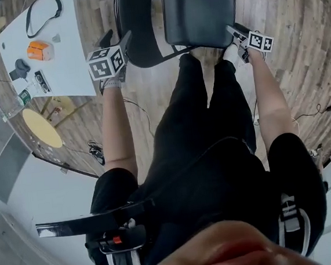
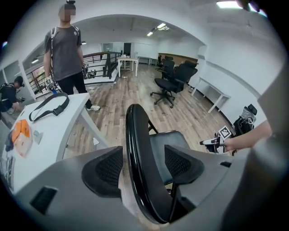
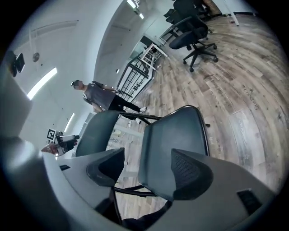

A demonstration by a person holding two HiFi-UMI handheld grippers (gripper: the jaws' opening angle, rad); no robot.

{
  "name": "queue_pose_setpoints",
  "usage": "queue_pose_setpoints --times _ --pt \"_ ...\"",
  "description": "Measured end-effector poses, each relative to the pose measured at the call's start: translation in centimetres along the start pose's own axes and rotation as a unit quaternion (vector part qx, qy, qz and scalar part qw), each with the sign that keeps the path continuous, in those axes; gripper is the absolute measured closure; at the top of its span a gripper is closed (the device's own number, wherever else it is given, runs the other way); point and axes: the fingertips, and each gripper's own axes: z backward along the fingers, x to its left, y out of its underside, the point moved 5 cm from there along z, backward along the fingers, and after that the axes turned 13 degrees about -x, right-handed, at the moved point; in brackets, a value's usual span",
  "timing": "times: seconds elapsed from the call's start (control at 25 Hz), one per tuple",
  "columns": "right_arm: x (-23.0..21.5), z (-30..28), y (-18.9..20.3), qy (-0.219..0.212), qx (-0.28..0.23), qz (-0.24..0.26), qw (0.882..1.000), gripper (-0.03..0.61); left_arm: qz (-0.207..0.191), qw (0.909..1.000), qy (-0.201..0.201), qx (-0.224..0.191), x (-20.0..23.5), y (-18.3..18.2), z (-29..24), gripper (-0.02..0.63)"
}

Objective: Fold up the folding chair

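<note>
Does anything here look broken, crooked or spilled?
Nothing stands out. The folding chair stands open and looks whole on the wood floor. Nothing is spilled on the white table beside it.

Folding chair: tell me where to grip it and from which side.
Grip the backrest by its thin rim from above: it stands edge-on between the open left tongs. Take the seat by its near edge; that flat slab fits the open right tongs.

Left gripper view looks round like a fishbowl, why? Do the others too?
Left gripper view: a wide lens bends everything and blackens the corners; glare streaks the chair back. Right gripper view: same bending, plus a bright ceiling light. Head view: the floorboards curve too.
</note>
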Motion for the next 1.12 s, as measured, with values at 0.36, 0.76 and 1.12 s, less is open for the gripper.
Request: queue_pose_setpoints --times 0.36,0.76,1.12 --pt "-13.2 -3.9 1.0 0.054 -0.022 -0.026 0.998 0.262 0.034 0.9948 0.061 0.074 0.8 2.9 -5.4 0.344" --pt "-17.2 -8.1 3.3 -0.036 0.023 -0.081 0.996 0.249 0.073 0.9793 0.129 0.138 0.5 3.0 -7.4 0.53" --pt "-17.2 -9.2 3.9 -0.101 0.026 -0.121 0.987 0.272 0.086 0.9767 0.136 0.143 0.6 2.8 -6.9 0.56"
